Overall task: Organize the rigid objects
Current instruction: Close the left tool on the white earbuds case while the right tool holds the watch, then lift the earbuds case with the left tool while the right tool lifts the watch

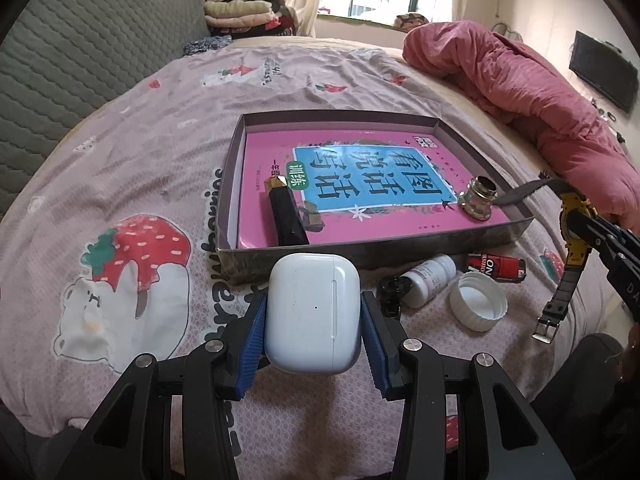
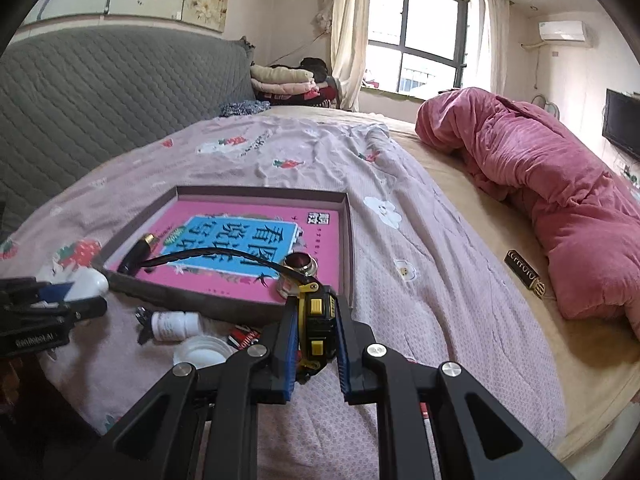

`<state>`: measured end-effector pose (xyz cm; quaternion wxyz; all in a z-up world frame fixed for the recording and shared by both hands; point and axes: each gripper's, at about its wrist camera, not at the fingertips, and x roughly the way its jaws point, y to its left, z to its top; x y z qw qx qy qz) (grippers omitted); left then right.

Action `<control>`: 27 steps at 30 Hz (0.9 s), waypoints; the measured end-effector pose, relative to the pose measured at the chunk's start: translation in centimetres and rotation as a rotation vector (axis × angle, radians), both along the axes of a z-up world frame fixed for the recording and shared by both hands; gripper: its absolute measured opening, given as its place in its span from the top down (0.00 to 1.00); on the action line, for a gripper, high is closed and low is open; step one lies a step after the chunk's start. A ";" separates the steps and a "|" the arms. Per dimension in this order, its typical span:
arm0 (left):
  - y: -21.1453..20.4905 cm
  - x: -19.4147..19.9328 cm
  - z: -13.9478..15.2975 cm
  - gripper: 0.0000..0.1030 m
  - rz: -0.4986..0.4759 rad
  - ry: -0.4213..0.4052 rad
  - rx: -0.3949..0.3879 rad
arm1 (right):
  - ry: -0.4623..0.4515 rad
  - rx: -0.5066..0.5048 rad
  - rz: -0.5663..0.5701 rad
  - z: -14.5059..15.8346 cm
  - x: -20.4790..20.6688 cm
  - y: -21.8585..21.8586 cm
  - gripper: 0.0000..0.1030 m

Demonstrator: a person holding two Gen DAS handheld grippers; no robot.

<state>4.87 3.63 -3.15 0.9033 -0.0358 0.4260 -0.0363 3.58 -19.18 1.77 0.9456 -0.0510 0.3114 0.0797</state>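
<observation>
White and glossy, the earbud case (image 1: pixel 314 312) sits clamped between the left gripper's (image 1: pixel 314 330) half-spread pads, just short of the shallow box (image 1: pixel 228 200). The right gripper (image 2: pixel 318 338), nearly closed, pinches the yellow-and-black watch (image 2: pixel 314 320) by that box's near right corner. The case's smooth shell could slip; the watch's dangling strap (image 1: pixel 560 292) could snag the box wall.

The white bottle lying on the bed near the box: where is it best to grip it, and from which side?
Grip the white bottle across the middle of its round body, coming from above. It lies on its side on the bed, so its curved flanks are free, probably.
</observation>
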 end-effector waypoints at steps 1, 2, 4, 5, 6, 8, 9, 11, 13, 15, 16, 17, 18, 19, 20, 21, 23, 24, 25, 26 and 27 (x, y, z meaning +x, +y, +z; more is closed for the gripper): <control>0.0 -0.2 0.2 0.55 -0.001 -0.005 -0.003 | 0.000 0.008 0.000 0.1 0.0 0.0 0.84; -0.2 -0.4 0.5 0.55 -0.002 -0.014 0.001 | -0.004 0.013 -0.001 0.3 -0.2 0.1 0.84; -0.4 -0.7 0.9 0.55 -0.004 -0.027 0.003 | -0.011 0.011 0.001 0.4 -0.3 0.1 0.84; -0.5 -0.8 1.1 0.55 -0.005 -0.031 0.004 | -0.012 0.014 0.002 0.5 -0.4 0.1 0.84; -0.6 -1.0 1.3 0.55 -0.006 -0.037 0.007 | -0.015 0.018 0.001 0.6 -0.4 0.1 0.84; -0.7 -1.2 1.7 0.55 -0.008 -0.046 0.013 | -0.019 0.028 0.003 0.9 -0.6 0.1 0.84; -0.6 -1.4 1.8 0.55 -0.008 -0.049 0.014 | -0.023 0.033 0.001 1.1 -0.7 0.1 0.84; -0.7 -1.5 2.1 0.55 -0.008 -0.053 0.010 | -0.026 0.044 0.003 1.3 -0.9 0.1 0.84; -0.8 -1.6 2.4 0.55 -0.008 -0.058 0.012 | -0.033 0.052 0.005 1.7 -1.1 0.2 0.84; -0.8 -1.8 2.7 0.55 -0.008 -0.066 0.010 | -0.039 0.055 0.009 1.9 -1.3 0.4 0.84; -0.9 -1.9 2.8 0.55 -0.007 -0.070 0.010 | -0.040 0.056 0.011 2.0 -1.3 0.4 0.84; -0.9 -1.9 3.0 0.55 -0.006 -0.073 0.010 | -0.044 0.058 0.015 2.1 -1.4 0.6 0.84; -0.9 -1.9 3.1 0.55 -0.005 -0.077 0.010 | -0.048 0.058 0.017 2.2 -1.5 0.7 0.84; -1.0 -1.9 3.2 0.55 -0.006 -0.079 0.009 | -0.050 0.059 0.019 2.3 -1.5 0.6 0.84; -1.0 -2.0 3.4 0.55 -0.008 -0.081 0.005 | -0.053 0.060 0.023 2.4 -1.6 0.8 0.84; -1.0 -2.1 3.5 0.55 -0.009 -0.085 0.001 | -0.055 0.062 0.024 2.4 -1.6 0.9 0.84; -1.0 -2.1 3.8 0.55 -0.009 -0.091 -0.005 | -0.059 0.071 0.024 2.6 -1.5 0.9 0.84; -1.0 -2.0 3.9 0.55 -0.009 -0.092 -0.009 | -0.059 0.076 0.024 2.5 -1.5 0.8 0.84; -1.0 -2.0 4.1 0.55 -0.009 -0.094 -0.014 | -0.060 0.082 0.022 2.6 -1.4 0.8 0.84; -1.1 -1.9 4.3 0.55 -0.008 -0.099 -0.016 | -0.063 0.090 0.017 2.7 -1.3 0.8 0.84; -1.2 -1.9 4.4 0.55 -0.007 -0.103 -0.016 | -0.063 0.095 0.015 2.8 -1.2 0.7 0.84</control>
